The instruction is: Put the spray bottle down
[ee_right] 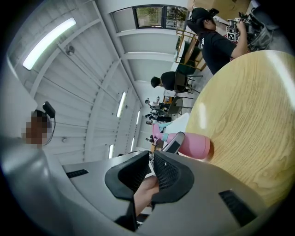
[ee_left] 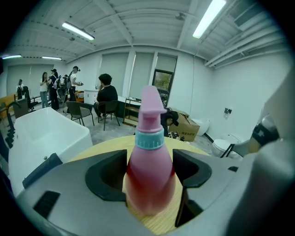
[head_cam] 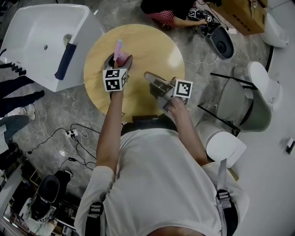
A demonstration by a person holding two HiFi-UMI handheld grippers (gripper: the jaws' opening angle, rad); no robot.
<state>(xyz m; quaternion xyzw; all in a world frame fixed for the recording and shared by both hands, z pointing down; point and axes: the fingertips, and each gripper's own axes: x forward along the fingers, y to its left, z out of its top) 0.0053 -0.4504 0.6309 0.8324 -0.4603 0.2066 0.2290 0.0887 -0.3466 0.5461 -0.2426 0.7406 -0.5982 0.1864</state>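
Observation:
A pink spray bottle [head_cam: 119, 50] with a pale blue collar stands upright near the left middle of the round wooden table [head_cam: 152, 46]. My left gripper [head_cam: 120, 60] is shut on the spray bottle. In the left gripper view both dark pads press the sides of the bottle [ee_left: 151, 179], held by the left gripper [ee_left: 150, 167], and the bottle's base is right at the tabletop [ee_left: 110, 145]. My right gripper [head_cam: 148, 75] hovers over the table's near right part, shut and holding nothing. The right gripper view shows the right gripper [ee_right: 152, 159] with its tips meeting and the bottle [ee_right: 191, 145] beyond them.
A white tub [head_cam: 46, 41] stands against the table's left edge. A grey chair [head_cam: 239, 103] and white toilets [head_cam: 265, 83] are at the right. Cables [head_cam: 73, 136] lie on the floor at the left. A person [head_cam: 168, 14] crouches beyond the table near a cardboard box [head_cam: 239, 14].

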